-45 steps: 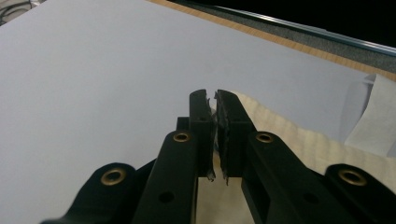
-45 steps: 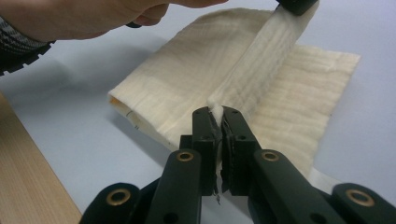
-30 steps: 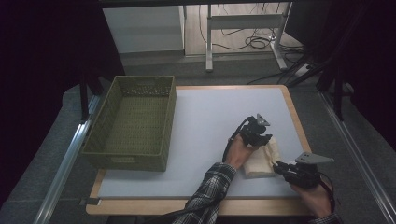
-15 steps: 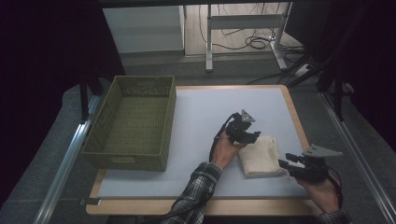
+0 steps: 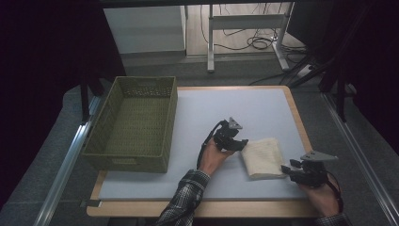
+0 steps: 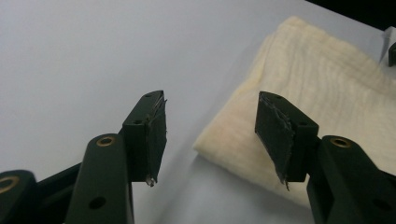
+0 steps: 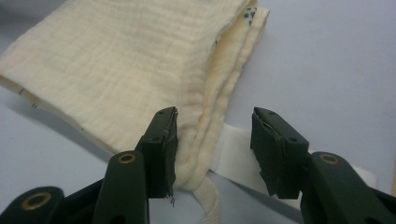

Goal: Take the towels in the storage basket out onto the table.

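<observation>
Cloth: folded cream cloth (image 5: 262, 157) lies flat on the pale desk (image 5: 244, 108), at about 4 o'clock from the desk's middle, between the two grippers.
Left gripper: left gripper (image 5: 234, 140) sits at 9 o'clock of the cloth, just beside its edge; its fingers (image 6: 150, 131) stand apart with nothing pressed between them; in the left gripper view the cloth's near corner (image 6: 243, 140) lies in the gap beyond them.
Right gripper: right gripper (image 5: 288, 169) is at 4 o'clock of the cloth, near the desk's front edge; its fingers (image 7: 163, 140) stand apart and have just been opening further. In the right gripper view the cloth's thick folded edge (image 7: 205, 140) lies in the gap, beside the left finger, not clamped.
Basket: green woven basket (image 5: 136, 122) stands at 9 o'clock on the desk, well apart from the cloth.
Label: a white strip (image 7: 238, 156) sticks out from under the cloth's edge.
In the way: bare desk lies between cloth and basket.
Beyond the desk: cables (image 5: 256, 42) on the floor at 12 o'clock.
</observation>
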Demonstrator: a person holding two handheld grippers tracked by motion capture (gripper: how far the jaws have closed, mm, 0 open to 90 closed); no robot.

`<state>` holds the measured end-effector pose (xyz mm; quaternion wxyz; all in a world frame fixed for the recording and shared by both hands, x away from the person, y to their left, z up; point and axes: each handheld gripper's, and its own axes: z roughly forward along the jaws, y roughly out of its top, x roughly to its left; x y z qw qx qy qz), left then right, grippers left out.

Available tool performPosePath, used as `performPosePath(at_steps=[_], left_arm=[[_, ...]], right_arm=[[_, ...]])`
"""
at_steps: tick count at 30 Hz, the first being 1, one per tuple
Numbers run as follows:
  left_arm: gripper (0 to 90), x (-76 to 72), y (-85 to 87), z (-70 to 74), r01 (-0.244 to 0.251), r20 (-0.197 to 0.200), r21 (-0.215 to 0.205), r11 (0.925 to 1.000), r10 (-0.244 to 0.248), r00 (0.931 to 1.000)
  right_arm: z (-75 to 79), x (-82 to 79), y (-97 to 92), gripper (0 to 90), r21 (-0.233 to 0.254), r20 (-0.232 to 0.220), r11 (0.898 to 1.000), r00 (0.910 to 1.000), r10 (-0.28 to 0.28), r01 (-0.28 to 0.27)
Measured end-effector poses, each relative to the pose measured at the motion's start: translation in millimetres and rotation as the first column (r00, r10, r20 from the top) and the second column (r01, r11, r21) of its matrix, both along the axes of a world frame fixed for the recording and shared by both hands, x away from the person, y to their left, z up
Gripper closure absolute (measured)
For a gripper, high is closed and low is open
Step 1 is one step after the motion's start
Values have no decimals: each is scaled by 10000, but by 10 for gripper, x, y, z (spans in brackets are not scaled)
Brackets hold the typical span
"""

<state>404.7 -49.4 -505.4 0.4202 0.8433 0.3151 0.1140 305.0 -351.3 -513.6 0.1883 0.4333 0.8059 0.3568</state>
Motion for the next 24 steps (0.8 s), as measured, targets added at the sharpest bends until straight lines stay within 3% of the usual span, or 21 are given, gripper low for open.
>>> performPosePath(at_steps=[7, 15, 18, 21, 24], left_arm=[[441, 30, 7, -89, -130, -156, 91, 9999, 131, 9998], [446, 77, -2, -272, -131, -514, 347, 9993, 149, 9986], [466, 76, 4, -298, -142, -556, 99, 9999, 147, 9983], [584, 75, -3, -291, 192, -743, -59, 9998, -196, 9970], [734, 83, -16, -289, 414, -1219, -392, 9984, -459, 9915]], right_arm=[[-44, 8, 24, 521, 193, -382, 9998, 9993, -23, 30], [-42, 11, 27, 711, 816, -992, 9966, 9950, 145, -64], [-42, 24, 19, 753, 1018, -1204, 9948, 9925, 208, -84], [-42, 36, 17, 782, 1158, -1345, 9932, 9905, 273, -116], [-44, 35, 16, 799, 1227, -1355, 9924, 9904, 262, -95]])
